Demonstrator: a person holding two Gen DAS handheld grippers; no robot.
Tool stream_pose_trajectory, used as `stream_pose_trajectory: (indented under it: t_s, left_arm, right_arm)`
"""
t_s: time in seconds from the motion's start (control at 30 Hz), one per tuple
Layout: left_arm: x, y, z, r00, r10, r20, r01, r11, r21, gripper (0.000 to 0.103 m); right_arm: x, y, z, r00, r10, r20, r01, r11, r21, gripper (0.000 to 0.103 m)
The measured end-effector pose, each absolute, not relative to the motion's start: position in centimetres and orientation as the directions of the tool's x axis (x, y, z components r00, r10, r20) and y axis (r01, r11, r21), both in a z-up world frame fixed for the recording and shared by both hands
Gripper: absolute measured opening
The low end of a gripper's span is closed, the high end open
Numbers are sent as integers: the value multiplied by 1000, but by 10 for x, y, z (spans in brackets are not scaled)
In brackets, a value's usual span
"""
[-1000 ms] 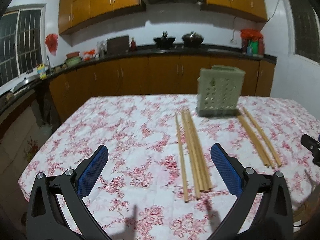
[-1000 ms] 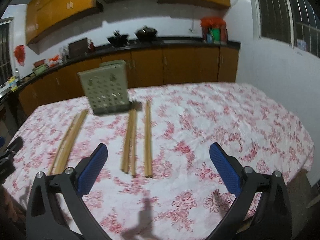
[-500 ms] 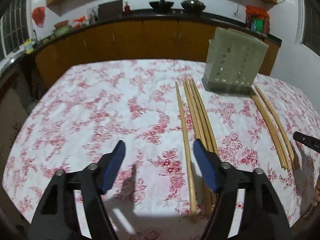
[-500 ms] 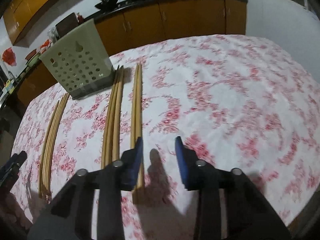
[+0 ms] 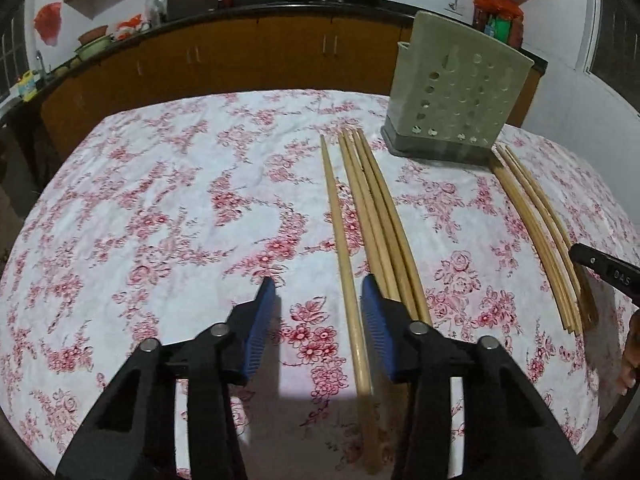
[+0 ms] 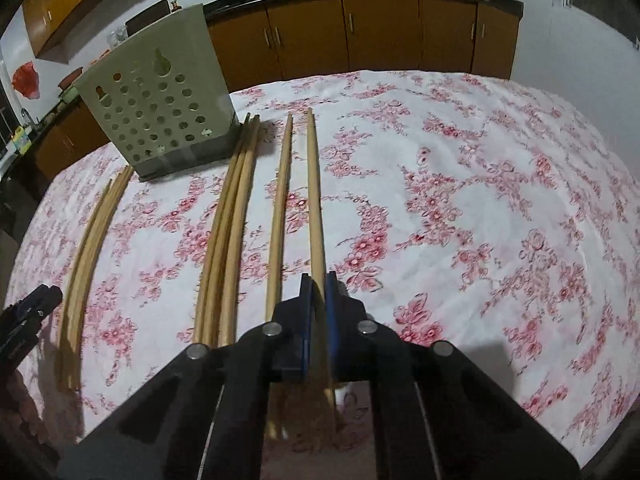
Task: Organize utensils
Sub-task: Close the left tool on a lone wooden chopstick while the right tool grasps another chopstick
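On the floral tablecloth (image 6: 480,168), the rightmost chopstick (image 6: 314,200) is clamped by the right gripper (image 6: 316,292). A single chopstick (image 5: 340,232) lies between the closing, not-yet-touching left gripper (image 5: 318,304) jaws. Perforated holder (image 6: 160,108) stands upright beyond.

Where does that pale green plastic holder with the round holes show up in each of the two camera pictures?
Left wrist view: the pale green perforated plastic holder stands upper right, at the far end of the wooden chopsticks.
Right wrist view: the holder stands upper left, beside the far tips of the chopsticks.
Shared landmark: the brown cabinets behind the table in both.
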State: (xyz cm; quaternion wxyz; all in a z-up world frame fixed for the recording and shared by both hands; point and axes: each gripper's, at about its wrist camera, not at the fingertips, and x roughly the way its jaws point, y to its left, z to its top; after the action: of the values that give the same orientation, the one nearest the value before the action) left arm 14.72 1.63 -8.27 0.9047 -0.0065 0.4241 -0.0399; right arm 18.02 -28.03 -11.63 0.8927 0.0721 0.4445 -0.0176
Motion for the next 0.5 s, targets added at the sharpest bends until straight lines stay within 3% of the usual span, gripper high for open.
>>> stream_pose_trajectory:
  t_s: [0.5]
  left_arm:
    - [158, 8, -88, 620, -54, -783, 103, 995, 14, 12]
  right_arm:
    - [180, -276, -118, 616, 9, -787, 91, 992, 83, 9]
